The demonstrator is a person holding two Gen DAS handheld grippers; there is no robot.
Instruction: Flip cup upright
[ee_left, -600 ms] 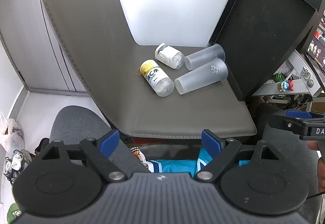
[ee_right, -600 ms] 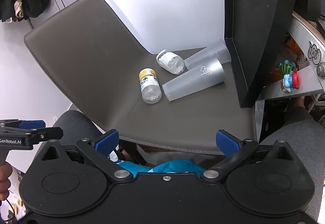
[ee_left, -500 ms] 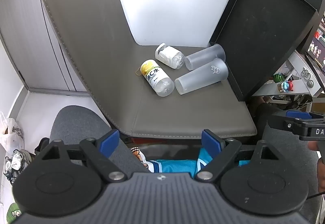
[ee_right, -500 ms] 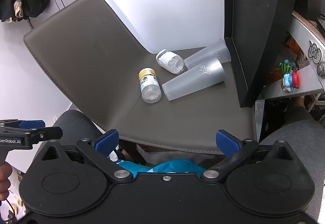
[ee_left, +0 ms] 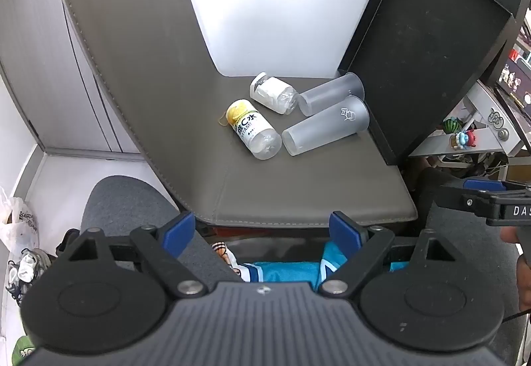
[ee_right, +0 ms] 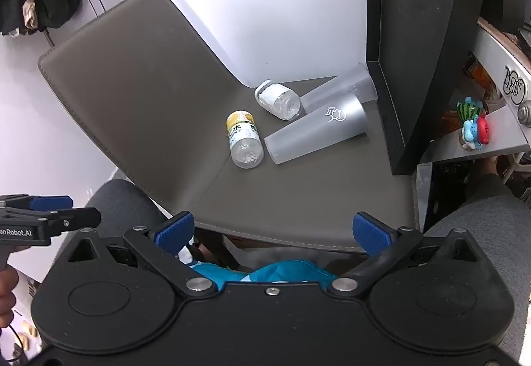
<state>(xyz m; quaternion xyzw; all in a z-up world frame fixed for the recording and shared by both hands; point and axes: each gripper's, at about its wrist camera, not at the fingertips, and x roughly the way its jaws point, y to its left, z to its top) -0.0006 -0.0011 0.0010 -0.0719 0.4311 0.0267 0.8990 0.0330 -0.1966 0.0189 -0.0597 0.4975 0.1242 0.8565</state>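
Two frosted plastic cups lie on their sides on the grey chair seat [ee_left: 298, 193]. The near cup [ee_left: 327, 127] bears a white logo and also shows in the right wrist view [ee_right: 318, 132]. The far cup [ee_left: 332, 93] lies behind it [ee_right: 338, 90], against a black panel. My left gripper [ee_left: 262, 233] is open and empty, held back of the seat's front edge. My right gripper [ee_right: 272, 231] is open and empty, also short of the seat edge.
Two small bottles lie on the seat: a yellow-capped one [ee_left: 254, 130] left of the near cup and a white-labelled one [ee_left: 273, 95] behind. A black panel [ee_left: 421, 50] stands at the seat's right. The chair back [ee_left: 132, 50] rises at left. A shelf with toys [ee_right: 474, 127] is at right.
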